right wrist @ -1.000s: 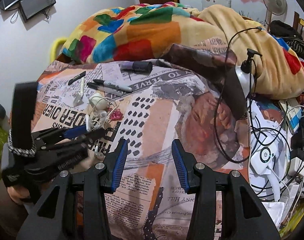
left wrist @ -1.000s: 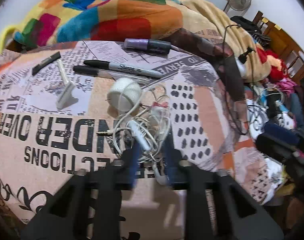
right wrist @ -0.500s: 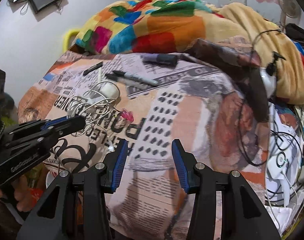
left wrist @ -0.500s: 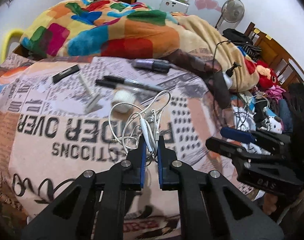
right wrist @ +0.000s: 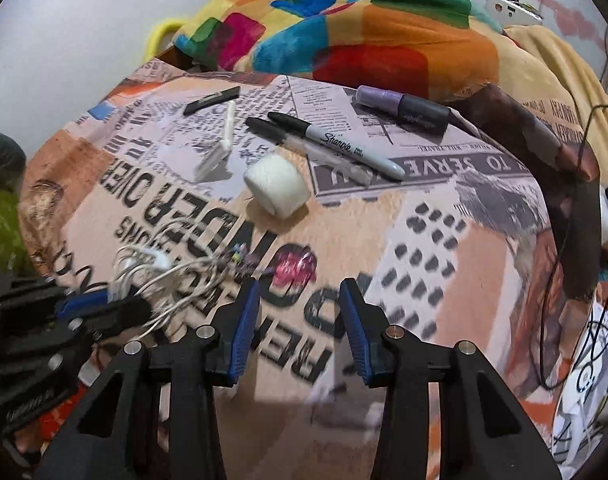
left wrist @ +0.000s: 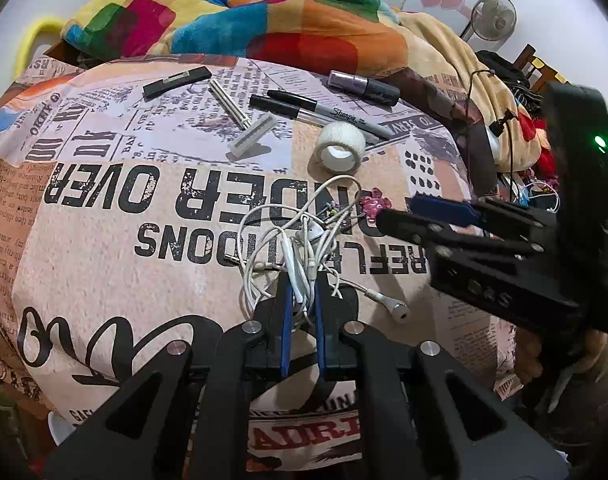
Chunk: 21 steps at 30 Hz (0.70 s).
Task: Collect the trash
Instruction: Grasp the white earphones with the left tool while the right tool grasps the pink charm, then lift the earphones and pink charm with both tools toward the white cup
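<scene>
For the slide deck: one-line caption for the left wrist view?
Left gripper shut on tangled earphones on the printed blanket; right gripper closing, empty.

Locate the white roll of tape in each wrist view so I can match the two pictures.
Left wrist view: the white roll of tape lies right of centre in the upper half, its hollow core facing the camera.
Right wrist view: it lies just left of centre, its side showing.
Shared landmark: the Sharpie marker, just beyond the roll in both.
</scene>
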Motion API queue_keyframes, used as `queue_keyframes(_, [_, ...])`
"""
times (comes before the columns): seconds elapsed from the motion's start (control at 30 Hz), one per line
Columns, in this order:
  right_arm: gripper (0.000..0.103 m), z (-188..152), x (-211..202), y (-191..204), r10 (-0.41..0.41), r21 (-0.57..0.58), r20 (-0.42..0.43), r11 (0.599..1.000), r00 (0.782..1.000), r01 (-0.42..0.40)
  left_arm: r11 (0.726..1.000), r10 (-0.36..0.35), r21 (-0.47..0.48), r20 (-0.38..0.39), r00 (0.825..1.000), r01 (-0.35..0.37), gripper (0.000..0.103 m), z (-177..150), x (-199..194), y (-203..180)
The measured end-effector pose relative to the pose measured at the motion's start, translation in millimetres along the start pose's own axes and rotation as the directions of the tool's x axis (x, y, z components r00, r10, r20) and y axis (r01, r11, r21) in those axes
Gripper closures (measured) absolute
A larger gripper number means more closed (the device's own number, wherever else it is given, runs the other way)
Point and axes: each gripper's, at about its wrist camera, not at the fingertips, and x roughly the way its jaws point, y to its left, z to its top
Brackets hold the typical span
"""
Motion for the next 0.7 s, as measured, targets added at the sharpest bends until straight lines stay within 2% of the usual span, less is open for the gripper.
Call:
queue_keyframes(0.17, [0.068, 5, 11, 11, -0.027, -0.048, 0.017, 0.998, 0.999, 0.028, 1.0, -0.014, -0.011, -0.013, 1.0, 0.014, 0.094, -3, 7, 4])
queue_keyframes(0.23, [0.076, 5, 13, 15, -0.055, -0.07, 0.033, 0.996, 0.998, 0.057, 1.0, -0.018, -0.009, -0.009, 1.0, 0.018, 0.094, -4, 8, 5])
queue_keyframes(0.27, [0.076, 5, 13, 17, -0.063, -0.082, 0.044, 0.994, 0.997, 0.067, 1.0, -0.019, -0.009, -0.008, 1.0, 0.019, 0.094, -4, 8, 5])
queue_keyframes(0.47, [0.076, 2, 7, 8, -0.047, -0.007, 0.058, 0.999, 0.997, 0.048, 1.0, 0.008, -0.013, -0.005, 1.0, -0.008, 0.094, -5, 4, 6])
queue_keyframes(0.7, [0.076, -5, -47, -9, -0.054, 0.073, 0.13, 0.996, 0.99, 0.045, 0.995, 0.081, -0.054, 0.0, 0.997, -0.081, 0.096, -4, -1, 11])
